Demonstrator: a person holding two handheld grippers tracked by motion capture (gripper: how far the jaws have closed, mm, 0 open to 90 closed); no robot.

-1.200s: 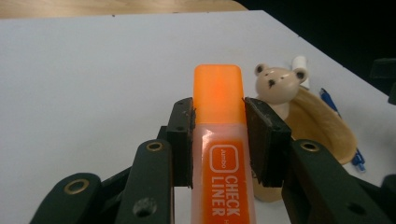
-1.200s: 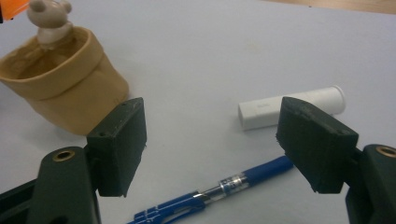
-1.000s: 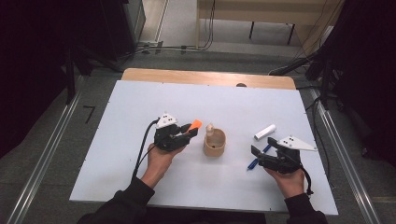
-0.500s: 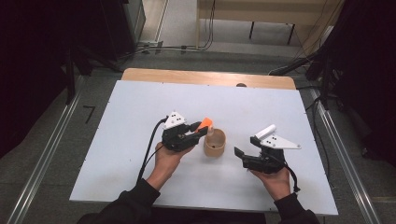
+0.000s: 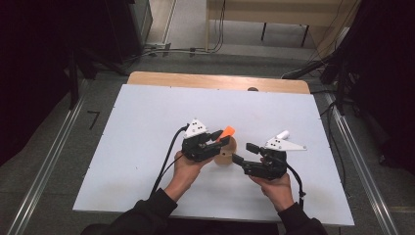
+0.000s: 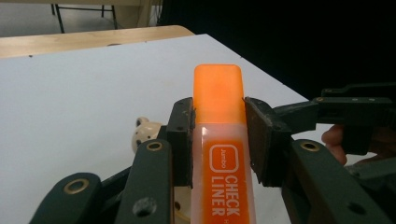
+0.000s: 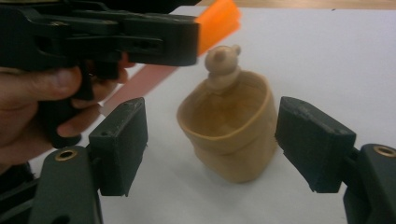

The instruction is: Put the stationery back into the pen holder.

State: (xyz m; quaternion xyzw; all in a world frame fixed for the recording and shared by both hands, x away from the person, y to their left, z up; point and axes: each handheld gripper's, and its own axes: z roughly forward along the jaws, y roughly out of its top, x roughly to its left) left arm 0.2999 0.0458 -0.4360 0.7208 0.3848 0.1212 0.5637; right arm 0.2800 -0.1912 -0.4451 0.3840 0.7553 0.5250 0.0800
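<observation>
Left gripper (image 6: 218, 135) is clamped on an orange highlighter (image 6: 219, 154) just below its cap, pads pressing both sides of the barrel. In the high view the highlighter's cap end sits above the far-left rim of the tan cup (image 5: 226, 152), tilted up and away from the person. The cup stands on the white worktop (image 5: 147, 127) near the middle of its near half; a small bear-shaped figure (image 7: 222, 65) rises at its far rim.

Right gripper (image 7: 210, 149) is spread wide, one pad on each side of the cup and neither touching it; the cup sits between them, leaning slightly.

Risks, as judged from here:
- The cup looks soft and light. If the right gripper closes off-centre or too hard, the wall may buckle or the cup may tip.
- The highlighter is held cap end leading and at a slant. Lowered like this, it could catch the rim or the bear figure and push the cup over before it is steadied.
- The two grippers are close together over the cup; a collision could knock the grip loose.

Change from the earlier frames: both grippers have moved in toward the cup, the right one from well to its right to straddling it, and the highlighter now reaches over the rim. A small white cylinder (image 5: 282, 133) lies beyond the right gripper, right of the cup.
</observation>
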